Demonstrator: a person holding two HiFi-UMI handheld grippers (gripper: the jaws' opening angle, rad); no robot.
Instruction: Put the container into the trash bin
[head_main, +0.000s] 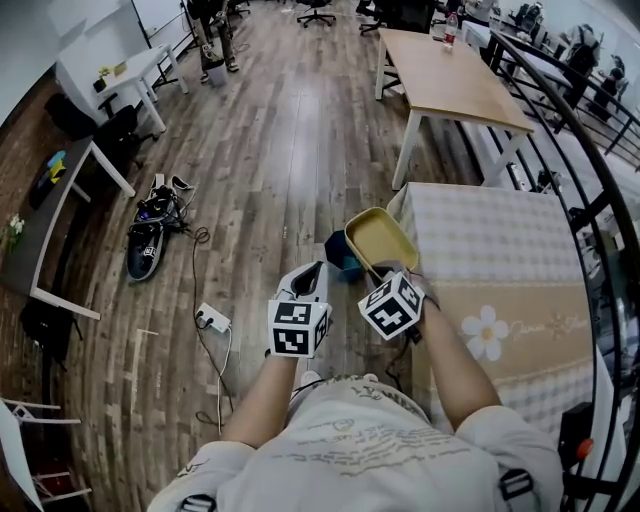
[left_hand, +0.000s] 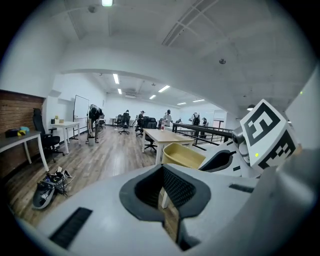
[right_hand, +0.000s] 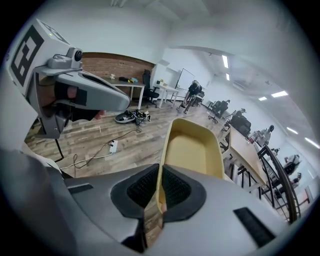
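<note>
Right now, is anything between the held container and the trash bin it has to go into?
Nothing visible does. The right gripper grips the yellow container by its wall, and the container hangs just over the dark bin on the floor, hiding part of it. The left gripper sits to the side, empty.

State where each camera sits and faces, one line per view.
Head view: on the person's head, looking down at the floor; forearms, left hand-held gripper, right hand-held gripper show.
Left gripper view: on the left one, facing along its empty jaws toward a table.
Right gripper view: on the right one, facing along jaws clamped on the yellow container.
All share that container.
</note>
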